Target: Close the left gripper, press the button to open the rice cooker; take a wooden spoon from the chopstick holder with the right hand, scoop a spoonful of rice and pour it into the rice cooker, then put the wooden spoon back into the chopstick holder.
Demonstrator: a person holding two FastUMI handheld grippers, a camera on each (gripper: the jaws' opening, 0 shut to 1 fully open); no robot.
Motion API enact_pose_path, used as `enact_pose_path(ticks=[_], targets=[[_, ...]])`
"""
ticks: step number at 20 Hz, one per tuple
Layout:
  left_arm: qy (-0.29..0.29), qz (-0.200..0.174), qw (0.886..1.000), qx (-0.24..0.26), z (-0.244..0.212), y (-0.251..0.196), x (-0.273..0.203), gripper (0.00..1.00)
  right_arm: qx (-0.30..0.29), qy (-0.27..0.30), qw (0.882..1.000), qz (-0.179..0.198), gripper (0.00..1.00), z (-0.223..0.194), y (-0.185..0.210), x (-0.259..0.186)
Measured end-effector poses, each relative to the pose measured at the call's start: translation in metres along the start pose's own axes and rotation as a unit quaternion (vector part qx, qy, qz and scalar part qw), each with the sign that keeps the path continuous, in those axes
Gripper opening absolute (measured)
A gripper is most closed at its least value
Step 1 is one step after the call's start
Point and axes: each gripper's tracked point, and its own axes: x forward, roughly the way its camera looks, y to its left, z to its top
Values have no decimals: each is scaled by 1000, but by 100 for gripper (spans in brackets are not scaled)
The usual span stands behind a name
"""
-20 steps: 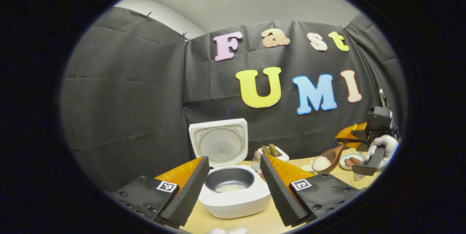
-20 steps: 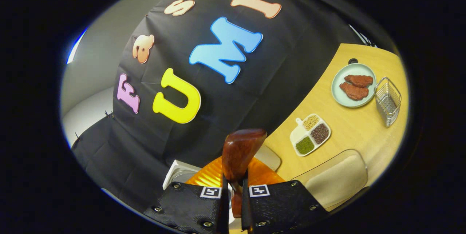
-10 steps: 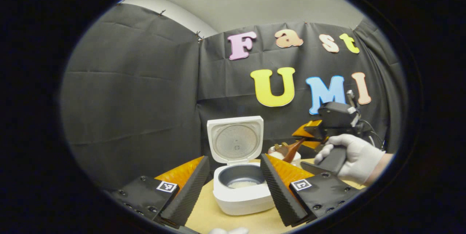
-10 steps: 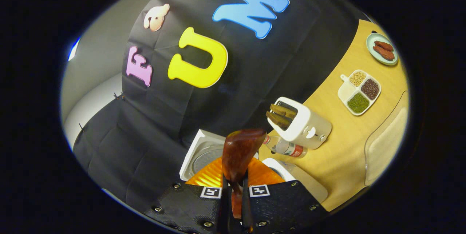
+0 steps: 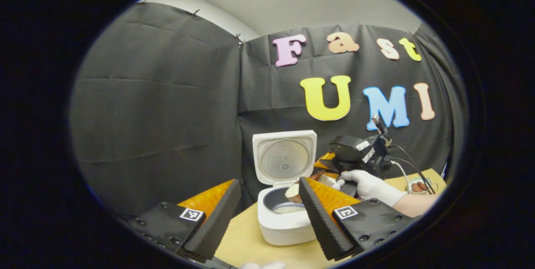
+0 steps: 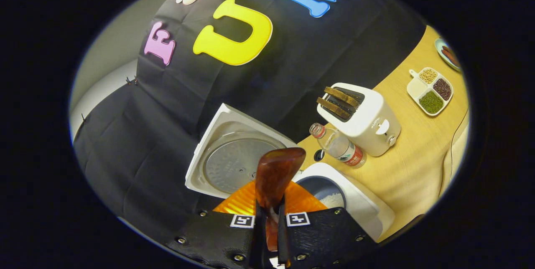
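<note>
The rice cooker (image 5: 284,214) stands on the light wooden worktop (image 5: 246,244) with its lid (image 5: 284,158) raised upright behind the pot, and white rice lies at the bottom of the grey inner pot (image 5: 280,206). In the left gripper view, the left gripper (image 5: 267,219) has its fingers spread wide apart in front of the cooker and holds nothing; each finger base carries a small square black-and-white marker.

To the right of the cooker, a hand in a white glove (image 5: 368,183) holds the right gripper (image 5: 330,164), and the wooden spoon (image 5: 299,187) reaches from it to just above the pot's opening, with white rice in its bowl.

In the right gripper view, the fingers of the right gripper (image 6: 267,235) are clenched on the spoon's handle, and the back of the wooden spoon (image 6: 278,172) stands up between the open lid (image 6: 232,160) and the pot (image 6: 328,193).

Right of the cooker there is a plastic bottle (image 6: 340,147) with a red label, too small to read, and then a white toaster (image 6: 361,116) with two dark slices. Farther right lies a divided dish (image 6: 430,91) with grains. The wall behind the cooker is black cloth, with a grey wall above it.
</note>
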Motion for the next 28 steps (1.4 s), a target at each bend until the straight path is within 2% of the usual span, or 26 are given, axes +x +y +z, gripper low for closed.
enact_pose_path(ticks=[3,5,7,11,13,16,18,19,20,21,23,24,25,26,28], targets=[[0,7,1000,8,-4,4,-3,99,-53,5,998,-21,13,-6,-13,13],[3,9,1000,9,-7,6,-5,99,-121,-6,992,-32,13,-9,-14,19],[7,12,1000,10,-11,8,-8,99,-197,-16,980,-37,13,-13,-11,22],[13,15,1000,9,-15,10,-11,99,-320,-34,946,-37,13,-17,-2,25],[15,16,1000,7,-17,11,-11,99,-378,-33,925,-33,13,-23,4,27],[10,18,1000,14,-18,12,-9,99,-465,-53,883,-15,13,-25,19,26],[7,17,1000,17,-16,9,-10,99,-533,-60,844,-10,13,-31,30,26],[5,18,1000,21,-16,8,-11,99,-574,-60,817,-7,13,-36,35,28],[0,18,999,27,-15,8,-10,99,-604,-56,795,2,13,-42,39,28],[-3,18,999,32,-14,6,-11,99,-626,-56,777,14,13,-48,42,27],[-9,13,999,32,-11,4,-13,99,-645,-62,761,26,13,-55,45,28],[-10,13,999,33,-9,4,-13,99,-661,-64,747,29,13,-58,50,25],[-10,13,999,31,-9,5,-13,99,-669,-67,740,32,13,-60,55,21],[-9,13,999,30,-8,5,-12,98,-670,-66,738,34,13,-63,53,21],[-7,13,1000,27,-11,6,-11,98,-649,-58,758,32,13,-60,49,24]])
